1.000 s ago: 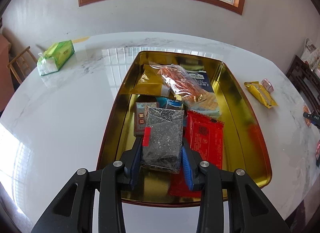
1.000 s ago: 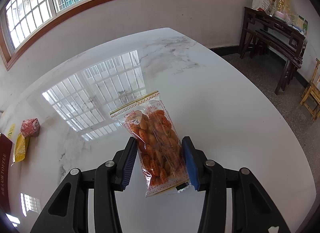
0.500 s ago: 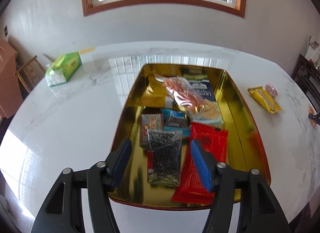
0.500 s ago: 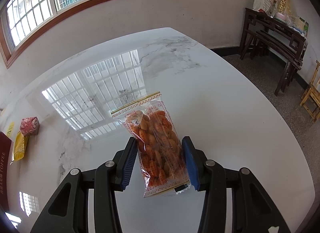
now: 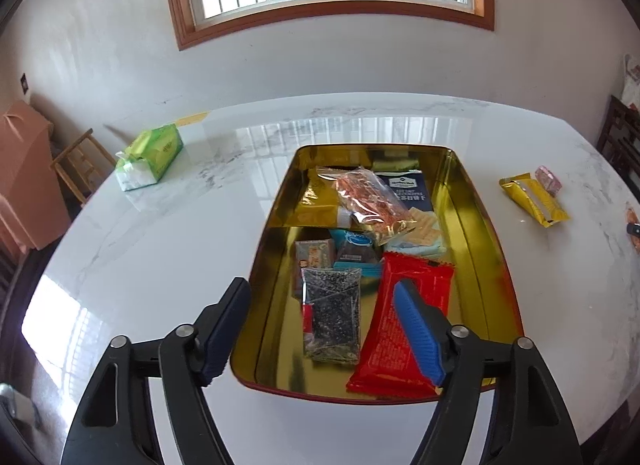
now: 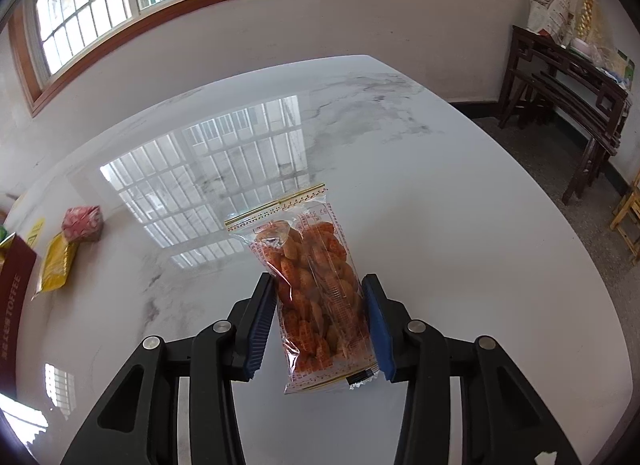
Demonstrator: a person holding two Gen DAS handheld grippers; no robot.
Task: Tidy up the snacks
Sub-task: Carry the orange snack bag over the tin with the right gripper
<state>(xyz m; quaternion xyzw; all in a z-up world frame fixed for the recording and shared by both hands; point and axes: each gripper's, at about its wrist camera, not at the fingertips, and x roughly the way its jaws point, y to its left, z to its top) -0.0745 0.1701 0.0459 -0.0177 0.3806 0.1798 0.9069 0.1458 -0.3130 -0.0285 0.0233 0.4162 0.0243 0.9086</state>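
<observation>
A clear packet of orange snacks (image 6: 316,293) is gripped by the right hand-held gripper (image 6: 318,325) above the marble worktop (image 6: 440,225); the left hand-held gripper (image 5: 320,329) is held wide, empty, over the gold tray (image 5: 476,201). The dark seed packet (image 5: 332,315) is seen lying inside at 6 o'clock; transfer of the orange packet into the tray is judged next.

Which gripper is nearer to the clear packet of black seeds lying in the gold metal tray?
Left. The left gripper hangs open right above the clear packet of black seeds in the gold metal tray. The right gripper sits off to the side, around a clear bag of orange snacks.
</observation>
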